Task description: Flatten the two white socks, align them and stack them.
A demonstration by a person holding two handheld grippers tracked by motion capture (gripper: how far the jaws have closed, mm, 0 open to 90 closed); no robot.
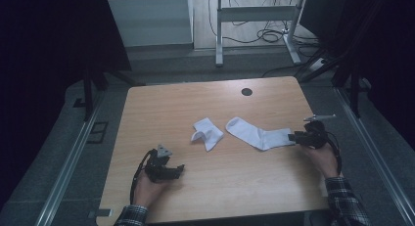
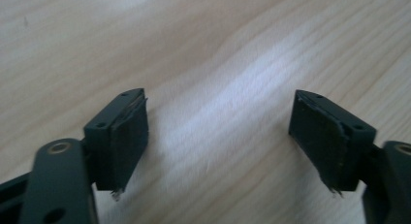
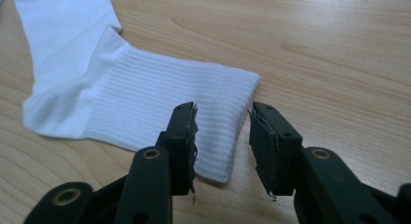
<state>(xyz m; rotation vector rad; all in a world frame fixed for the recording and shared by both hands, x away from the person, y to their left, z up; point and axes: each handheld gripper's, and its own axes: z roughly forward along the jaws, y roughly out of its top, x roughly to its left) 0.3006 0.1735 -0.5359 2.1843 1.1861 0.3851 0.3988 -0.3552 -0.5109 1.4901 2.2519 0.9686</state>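
A: What do we have on the table?

B: We see two white socks on the wood. The long sock lies stretched out toward the right side, its toe pointing to the middle and its ribbed cuff at the right. The folded sock sits just left of it, bunched over on itself, the two apart with bare wood between them.

A: And our right tongs?

B: They lie at the cuff of the long sock. In the right gripper view we see them parted, one jaw over the ribbed cuff and the other over bare wood just past its edge, so the cuff's edge sits in the gap. They are not clenched on the fabric; whether the jaw tips touch the cloth we cannot quite tell from this angle.

A: Our left tongs?

B: Well apart from both socks, low near the front left of the table, held in the left hand. In the left gripper view the jaws stand wide, released, with plain wood grain between them.

A: Anything else?

B: A small dark round hole near the far edge of the table.
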